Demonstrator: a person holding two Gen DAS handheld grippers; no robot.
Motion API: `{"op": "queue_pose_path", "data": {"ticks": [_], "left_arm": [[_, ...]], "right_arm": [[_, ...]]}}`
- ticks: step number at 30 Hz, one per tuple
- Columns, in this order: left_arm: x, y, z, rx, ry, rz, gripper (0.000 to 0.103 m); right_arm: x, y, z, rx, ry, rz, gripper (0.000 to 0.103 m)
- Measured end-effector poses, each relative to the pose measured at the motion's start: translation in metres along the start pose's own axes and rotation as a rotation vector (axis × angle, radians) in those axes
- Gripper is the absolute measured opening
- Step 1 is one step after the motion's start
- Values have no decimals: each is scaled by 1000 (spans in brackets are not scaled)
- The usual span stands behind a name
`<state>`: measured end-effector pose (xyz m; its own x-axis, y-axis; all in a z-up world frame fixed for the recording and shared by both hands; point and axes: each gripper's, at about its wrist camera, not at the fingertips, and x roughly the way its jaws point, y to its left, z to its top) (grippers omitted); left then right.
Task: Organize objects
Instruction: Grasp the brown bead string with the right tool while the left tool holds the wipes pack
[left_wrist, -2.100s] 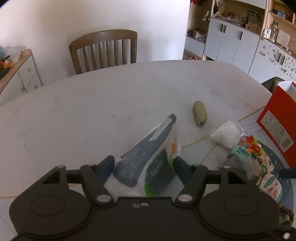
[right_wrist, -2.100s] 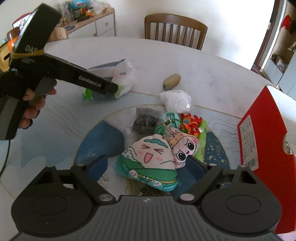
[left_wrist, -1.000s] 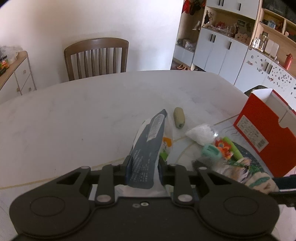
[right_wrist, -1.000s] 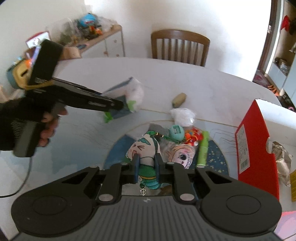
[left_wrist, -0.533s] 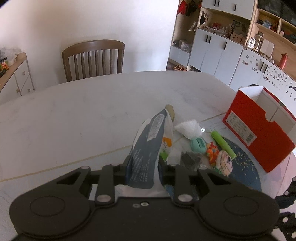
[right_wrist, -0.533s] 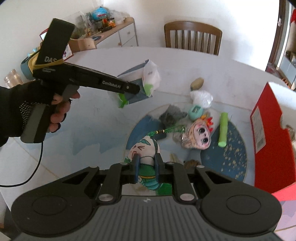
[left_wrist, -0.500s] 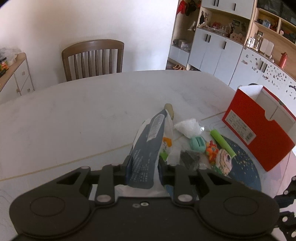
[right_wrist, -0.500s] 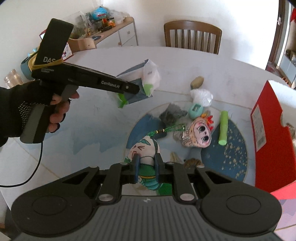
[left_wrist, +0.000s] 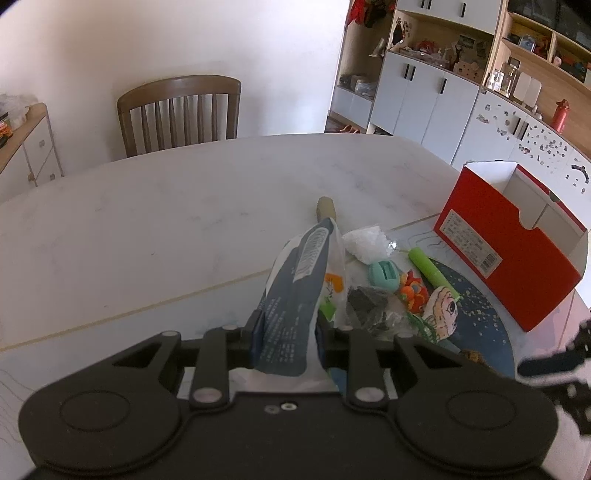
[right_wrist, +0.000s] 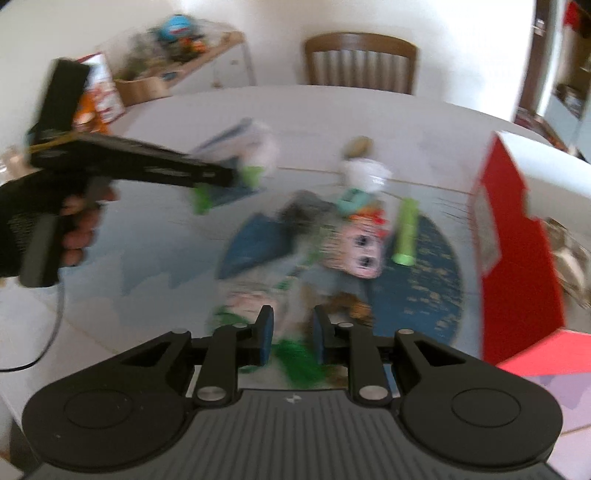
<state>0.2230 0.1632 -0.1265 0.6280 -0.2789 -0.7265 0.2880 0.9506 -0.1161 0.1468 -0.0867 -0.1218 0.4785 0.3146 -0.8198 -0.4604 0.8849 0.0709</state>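
The left gripper is clamped on a dark-blue-and-white plastic snack pouch, whose long axis runs up the centre of the left wrist view away from the camera and leans a little right. The open red cardboard box sits at the right of that frame, past the small things scattered on the white marble table: a tan oval lump, a clear bag of white stuff, a round teal gadget and a green stick. So the pouch has to travel rightward over that clutter, and its length should probably go in end first.

The right gripper appears pinched on a green-and-white plush toy, though the right wrist view is badly smeared. There the box fills the right edge, nearer this gripper than the left one in the upper left of the frame, so I judge the plush goes in first
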Motion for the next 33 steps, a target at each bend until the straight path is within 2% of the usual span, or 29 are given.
{"op": "queue_pose_path", "data": {"ticks": [6,18,20,21,22,27,33], "left_arm": [[2,-3,-2,5,11,-2,25],[1,-12,-2,17,25,-7,25],[-1,-13,-2,20,28,-9,25],[-2,-15,-2,22,29,-8,25],[-3,-16,-2,24,30,-6,25],[-12,-25,0,23,33,-1,25],[-28,-44,8,29,20,9,25]], "right_arm": [[25,-27,-4,42,50,-98,21],[49,-32,-8,80,115,-75,21],[48,-31,-8,68,117,-68,16],[48,-31,-8,64,116,-66,8],[47,-31,-9,57,114,-69,7],[39,-28,-12,15,85,-62,5],[3,-41,-5,46,3,7,5]]}}
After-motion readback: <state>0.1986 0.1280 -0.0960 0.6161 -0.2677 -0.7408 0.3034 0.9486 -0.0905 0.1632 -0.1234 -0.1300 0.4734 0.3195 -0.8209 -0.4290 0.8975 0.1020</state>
